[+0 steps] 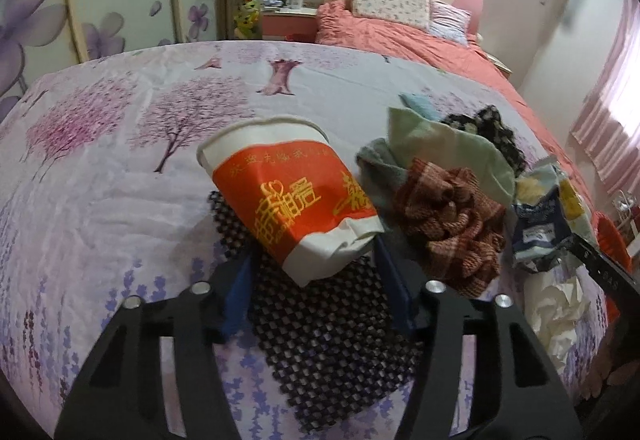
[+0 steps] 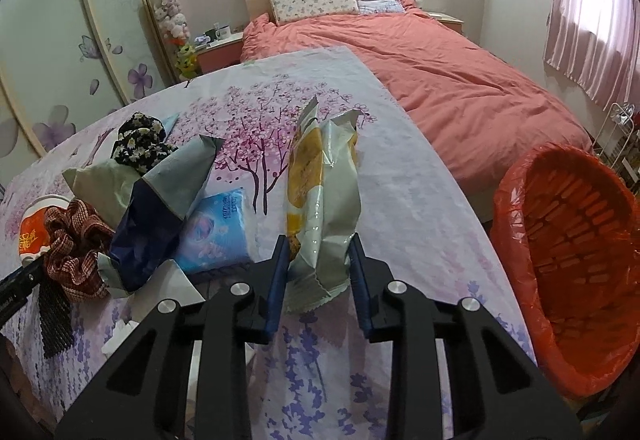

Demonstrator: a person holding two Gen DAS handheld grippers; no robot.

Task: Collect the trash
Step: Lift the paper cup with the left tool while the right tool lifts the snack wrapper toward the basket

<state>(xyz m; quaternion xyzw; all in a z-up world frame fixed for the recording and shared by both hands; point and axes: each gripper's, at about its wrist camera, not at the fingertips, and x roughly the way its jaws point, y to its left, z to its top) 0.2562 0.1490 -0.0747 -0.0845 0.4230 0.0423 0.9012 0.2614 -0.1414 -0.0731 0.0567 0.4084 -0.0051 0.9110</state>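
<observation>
Left wrist view: left hand-held gripper (image 1: 314, 264) at lower centre, jaws spread to either side of a crushed white paper cup with an orange band and yellow characters (image 1: 288, 196); whether the blue pads (image 1: 236, 300) press it cannot be told. Cup lying tilted over a black mesh mat (image 1: 320, 340) on the floral lilac-and-pink cloth of the worktop (image 1: 100, 180). Just right of the cup, a rust-brown checked knitted cloth (image 1: 452, 228) against a pale green cloth (image 1: 444, 148); further right a crumpled navy-and-silver wrapper (image 1: 540, 232) and white crumpled tissue (image 1: 556, 316). Right wrist view: right hand-held gripper (image 2: 318, 260) at lower centre, pinching the lower end of an upright silver-and-yellow foil snack bag (image 2: 320, 192) above the floral cloth. At left, the navy-and-silver wrapper beside a blue tissue pack (image 2: 220, 232), the knitted cloth and the orange-banded cup at the far left edge. At right edge, an orange basket lined with a red plastic bag (image 2: 568, 216), beside a bed with a salmon cover (image 2: 460, 80).
</observation>
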